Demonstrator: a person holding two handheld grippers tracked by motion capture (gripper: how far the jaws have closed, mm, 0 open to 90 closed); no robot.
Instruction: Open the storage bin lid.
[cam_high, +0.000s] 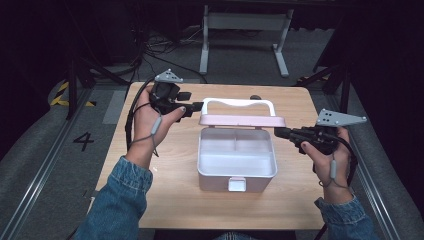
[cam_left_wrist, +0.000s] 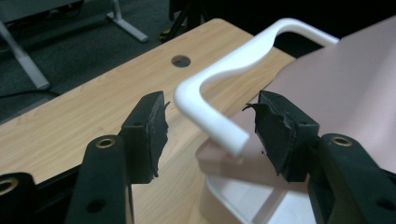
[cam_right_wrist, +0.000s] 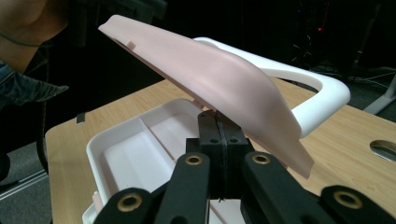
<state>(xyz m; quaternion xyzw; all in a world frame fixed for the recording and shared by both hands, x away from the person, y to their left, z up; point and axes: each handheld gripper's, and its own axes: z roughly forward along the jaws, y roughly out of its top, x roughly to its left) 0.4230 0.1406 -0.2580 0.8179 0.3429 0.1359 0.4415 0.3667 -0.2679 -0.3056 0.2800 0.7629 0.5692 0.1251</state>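
A white lunch box (cam_high: 236, 172) with two compartments stands open at mid-table. Its pink lid (cam_high: 242, 120) is raised at the far side, with a white handle (cam_high: 237, 102) behind it. My left gripper (cam_high: 198, 106) is open at the lid's left end. In the left gripper view its jaws (cam_left_wrist: 210, 116) straddle the handle's (cam_left_wrist: 219, 70) bent corner without touching it. My right gripper (cam_high: 276, 132) is at the box's rear right corner. In the right gripper view it (cam_right_wrist: 218, 122) is shut, tips against the tilted lid's (cam_right_wrist: 210, 70) underside above the box (cam_right_wrist: 135, 144).
The wooden table (cam_high: 165, 200) has a round cable hole (cam_left_wrist: 180, 60) near its far edge. Beyond the table a white desk frame (cam_high: 245, 22) and cables lie on the dark floor. A latch tab (cam_high: 237, 184) sits on the box's near wall.
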